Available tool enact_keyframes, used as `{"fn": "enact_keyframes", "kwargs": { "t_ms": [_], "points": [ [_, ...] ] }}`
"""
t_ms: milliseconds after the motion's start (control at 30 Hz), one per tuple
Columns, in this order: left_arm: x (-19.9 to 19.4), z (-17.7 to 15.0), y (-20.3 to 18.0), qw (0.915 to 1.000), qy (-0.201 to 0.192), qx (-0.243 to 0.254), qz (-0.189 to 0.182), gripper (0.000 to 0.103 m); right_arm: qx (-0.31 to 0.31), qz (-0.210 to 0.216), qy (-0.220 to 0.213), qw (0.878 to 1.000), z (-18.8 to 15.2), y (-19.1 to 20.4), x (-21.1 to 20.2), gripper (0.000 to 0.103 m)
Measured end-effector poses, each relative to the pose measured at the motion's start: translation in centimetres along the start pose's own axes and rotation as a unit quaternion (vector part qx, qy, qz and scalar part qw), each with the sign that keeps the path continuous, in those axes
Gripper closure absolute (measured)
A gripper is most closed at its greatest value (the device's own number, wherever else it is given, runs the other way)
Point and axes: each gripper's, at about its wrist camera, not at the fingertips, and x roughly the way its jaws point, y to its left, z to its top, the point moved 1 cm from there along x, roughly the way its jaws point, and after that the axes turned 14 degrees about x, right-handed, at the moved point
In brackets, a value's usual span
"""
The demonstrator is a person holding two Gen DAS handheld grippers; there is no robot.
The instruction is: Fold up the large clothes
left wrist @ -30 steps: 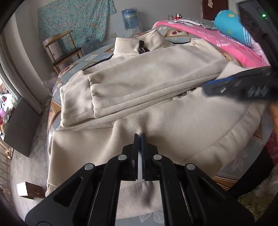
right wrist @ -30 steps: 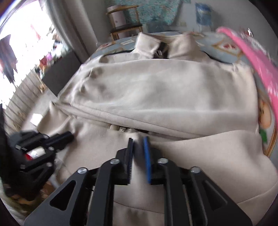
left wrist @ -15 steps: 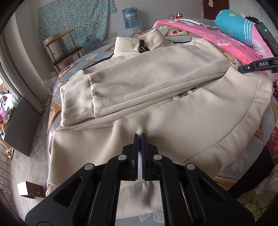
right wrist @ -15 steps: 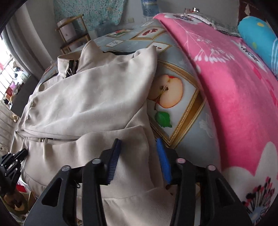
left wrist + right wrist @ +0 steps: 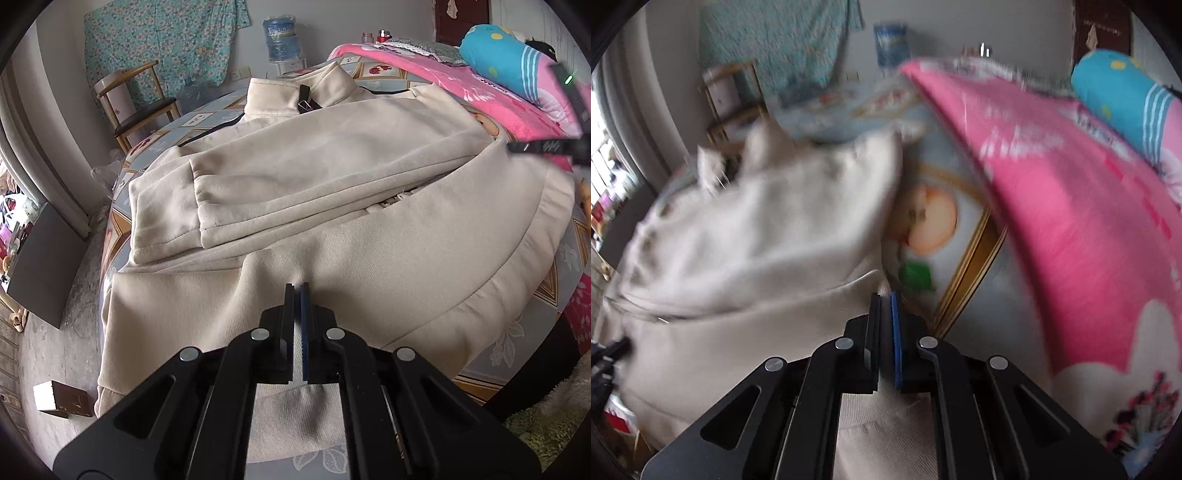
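Observation:
A large cream jacket lies spread on the bed with both sleeves folded across its front and the collar at the far end. My left gripper is shut on the jacket's hem fabric at the near edge. My right gripper is shut on the jacket's right side edge, beside the apple print on the sheet; this view is motion-blurred. The right gripper also shows at the right edge of the left wrist view.
The bed sheet has a picture-frame print. A pink blanket and a blue pillow lie to the right. A wooden chair and a water bottle stand at the far side. A small box lies on the floor left.
My right gripper has moved from the jacket's middle to its right edge, opened, then shut on the fabric there. The left gripper has stayed shut on the hem.

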Motion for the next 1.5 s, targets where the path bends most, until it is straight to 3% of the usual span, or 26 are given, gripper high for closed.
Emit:
{"fn": "enact_keyframes", "kwargs": {
  "t_ms": [67, 200, 300, 400, 500, 567, 667, 700, 767, 833, 900, 967, 1033, 1133, 1233, 1333, 1433, 1500],
  "points": [
    [0.0, 0.0, -0.1, 1.0, 0.001, 0.003, 0.004, 0.101, 0.002, -0.008, 0.003, 1.0, 0.3, 0.0, -0.6, 0.094],
    [0.0, 0.0, -0.2, 1.0, -0.002, 0.001, 0.006, 0.101, 0.024, -0.01, -0.021, 0.999, 1.0, -0.4, -4.1, 0.067],
    [0.0, 0.0, -0.2, 1.0, -0.003, 0.001, 0.005, 0.1, 0.02, 0.025, -0.057, 0.998, 1.2, 0.8, -7.5, 0.055],
    [0.0, 0.0, -0.2, 1.0, -0.003, 0.002, 0.007, 0.101, -0.006, 0.102, -0.026, 0.994, 0.4, 4.3, -8.1, 0.051],
    [-0.1, 0.0, -0.3, 1.0, -0.005, 0.0, 0.007, 0.1, -0.068, 0.184, 0.072, 0.978, -2.6, 10.1, -5.9, 0.05],
    [-0.1, -0.1, -0.2, 0.9999, -0.007, -0.007, 0.004, 0.1, -0.116, 0.19, 0.111, 0.969, -5.1, 13.6, -4.5, 0.05],
    [-0.1, -0.2, 0.2, 0.9998, -0.011, -0.019, 0.0, 0.099, -0.176, 0.187, 0.132, 0.957, -8.0, 17.3, -2.8, 0.05],
    [-0.1, -0.2, 0.3, 0.9996, -0.013, -0.024, -0.002, 0.098, -0.192, 0.177, 0.139, 0.955, -8.8, 18.1, -1.9, 0.058],
    [-0.1, -0.4, 0.8, 0.9992, -0.017, -0.035, -0.013, 0.097, -0.227, 0.153, 0.107, 0.956, -9.8, 18.9, -1.9, 0.061],
    [-0.3, -0.9, 2.0, 0.9978, -0.016, -0.06, -0.025, 0.095, -0.238, 0.141, 0.103, 0.956, -10.0, 19.2, -2.1, 0.064],
    [-0.3, -1.8, 3.4, 0.9964, -0.01, -0.082, -0.02, 0.095, -0.225, 0.15, 0.107, 0.957, -9.9, 18.7, -2.1, 0.065],
    [-0.4, -3.3, 5.4, 0.9932, -0.009, -0.111, -0.032, 0.101, -0.211, 0.157, 0.111, 0.958, -9.5, 18.4, -2.0, 0.066],
    [-0.7, -4.2, 6.9, 0.9909, -0.012, -0.126, -0.045, 0.101, -0.206, 0.16, 0.114, 0.959, -9.0, 18.3, -1.8, 0.067],
    [-0.7, -4.8, 8.1, 0.9942, 0.027, -0.09, 0.054, 0.101, -0.209, 0.159, 0.112, 0.958, -8.8, 18.2, -1.7, 0.067],
    [-0.8, -6.7, 11.2, 0.9881, 0.027, -0.145, 0.044, 0.101, -0.205, 0.163, 0.112, 0.959, -8.7, 18.2, -1.3, 0.067],
    [-0.5, -8.6, 14.2, 0.9771, 0.062, -0.175, 0.105, 0.1, -0.202, 0.166, 0.113, 0.959, -8.6, 18.1, -1.3, 0.067],
    [-1.6, -10.3, 17.0, 0.9634, 0.048, -0.249, 0.087, 0.101, -0.203, 0.165, 0.113, 0.958, -8.6, 18.1, -1.4, 0.067],
    [-3.0, -9.9, 17.2, 0.9628, 0.016, -0.261, 0.069, 0.101, -0.205, 0.164, 0.112, 0.958, -8.7, 18.2, -1.4, 0.067]
  ]
}}
